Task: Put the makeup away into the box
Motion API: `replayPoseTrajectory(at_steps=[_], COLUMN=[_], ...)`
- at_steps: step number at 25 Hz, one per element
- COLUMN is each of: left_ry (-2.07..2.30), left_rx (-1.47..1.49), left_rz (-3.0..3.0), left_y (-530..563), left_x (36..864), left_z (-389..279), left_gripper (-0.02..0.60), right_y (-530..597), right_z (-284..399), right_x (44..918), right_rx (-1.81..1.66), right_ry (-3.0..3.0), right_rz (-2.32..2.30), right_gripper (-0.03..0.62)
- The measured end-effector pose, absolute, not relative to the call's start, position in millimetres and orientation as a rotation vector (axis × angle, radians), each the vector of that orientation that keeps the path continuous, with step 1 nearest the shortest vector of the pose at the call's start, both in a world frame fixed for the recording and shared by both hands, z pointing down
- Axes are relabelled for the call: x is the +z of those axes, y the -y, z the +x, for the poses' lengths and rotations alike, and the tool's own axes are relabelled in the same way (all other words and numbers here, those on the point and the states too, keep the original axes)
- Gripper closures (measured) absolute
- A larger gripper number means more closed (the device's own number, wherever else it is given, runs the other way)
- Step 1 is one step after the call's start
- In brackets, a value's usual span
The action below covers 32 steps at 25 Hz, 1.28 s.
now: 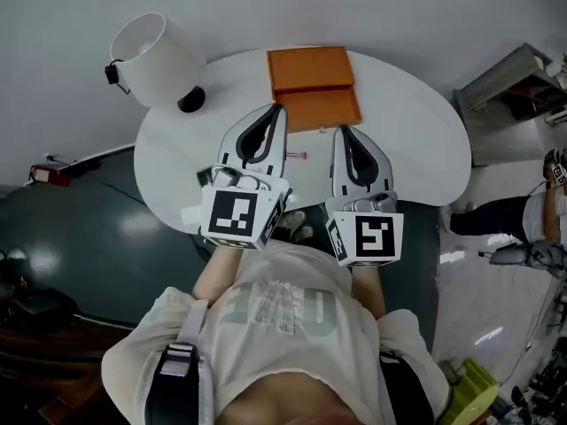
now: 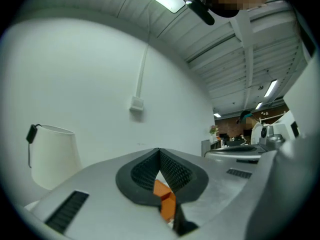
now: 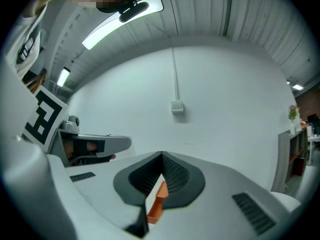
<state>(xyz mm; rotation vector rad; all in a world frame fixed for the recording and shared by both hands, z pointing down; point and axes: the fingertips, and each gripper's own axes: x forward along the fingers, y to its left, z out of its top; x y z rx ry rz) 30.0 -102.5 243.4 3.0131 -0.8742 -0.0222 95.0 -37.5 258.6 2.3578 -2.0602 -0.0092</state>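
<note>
- The left gripper [image 1: 279, 106] hovers level over the white table [image 1: 416, 149]. Its own view shows the jaw tips [image 2: 160, 149] meeting, with nothing between them.
- The right gripper [image 1: 341, 128] is just beside it, pointing the same way. Its tips [image 3: 161, 154] are pressed together too, and it carries nothing.
- The orange box [image 1: 314, 87] lies on the far side of the table, straight ahead of both grippers and apart from them. A sliver of it shows through the gap under each pair of jaws [image 2: 165, 196] [image 3: 156, 204].
- A thin pinkish item [image 1: 297, 156] lies on the table between the two grippers, just short of the box. It is too small for me to tell what it is.
- A white lampshade [image 1: 155, 56] stands at the table's left end, well clear of the box.
- Another person [image 1: 532, 220] stands off to the right, away from the table.
</note>
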Motion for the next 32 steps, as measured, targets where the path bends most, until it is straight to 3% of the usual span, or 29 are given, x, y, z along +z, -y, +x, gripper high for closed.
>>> replayPoseTrajectory(at_steps=[11, 19, 20, 22, 23, 32], left_ry=[1.426, 1.501, 1.447, 1.262, 1.148, 0.089], left_rx=[0.021, 0.143, 0.203, 0.359, 0.455, 1.589], left_rz=[2.774, 2.764, 2.821, 2.959, 3.018, 2.867], left_y=[168, 179, 179, 176, 175, 153], left_x=[267, 280, 284, 300, 311, 492], left_z=[-111, -137, -133, -123, -119, -159], left_gripper=[0.575, 0.575, 0.561, 0.383, 0.344, 0.321], right_y=[129, 146, 145, 143, 142, 112], right_z=[-17, -47, -48, -49, -48, -63], right_x=[279, 288, 289, 293, 296, 333], right_rx=[0.010, 0.037, 0.040, 0.041, 0.043, 0.117], right_ry=[2.427, 2.506, 2.512, 2.516, 2.511, 2.426], right_rz=[1.931, 1.796, 1.782, 1.749, 1.733, 1.604], right_gripper=[0.591, 0.591, 0.591, 0.591, 0.591, 0.591])
